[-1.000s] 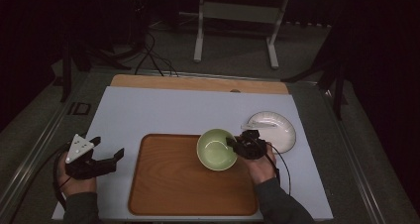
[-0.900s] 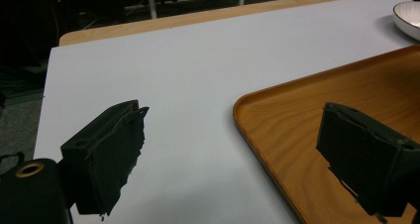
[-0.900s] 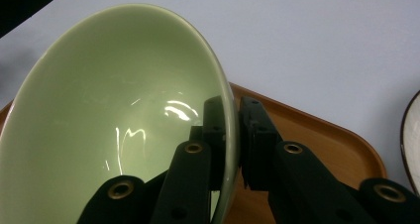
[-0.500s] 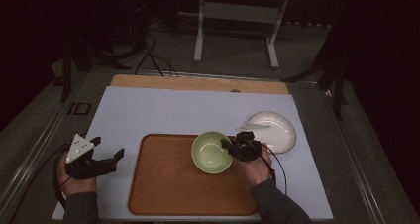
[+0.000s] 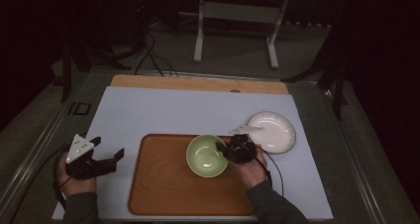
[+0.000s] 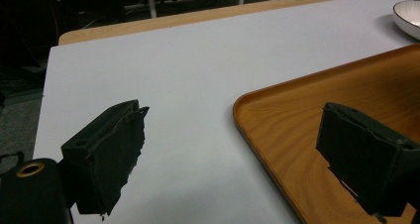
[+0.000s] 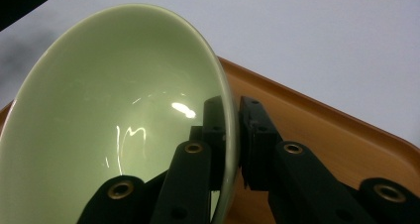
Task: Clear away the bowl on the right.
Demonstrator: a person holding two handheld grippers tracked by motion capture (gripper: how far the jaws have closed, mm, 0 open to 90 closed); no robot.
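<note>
2 black jaws of the right gripper are pinching the rim of the green bowl, 1 jaw inside the wall and 1 outside, as the right gripper view makes plain. From the high view the bowl sits over the wooden tray, toward the tray's 1 o'clock corner, with the grip at the bowl's 3 o'clock edge. Whether its base rests on the tray or hangs just above it I cannot tell.

That bowl looks glazed ceramic: smooth, glossy, hard and round, with a thin lip. I'd judge it fairly heavy for a rim pinch, slippery under the pads, and liable to chip if it drops or swings. The rim is the only sensible hold, and it should be kept level.

Over at 9 o'clock of the tray, the left gripper hovers above the pale matte table cover with its jaws spread wide and holding nothing. A white plate, also glossy, lies just beside the tray at its 2 o'clock. The tray is warm-grained wood with a raised, rounded lip.
</note>
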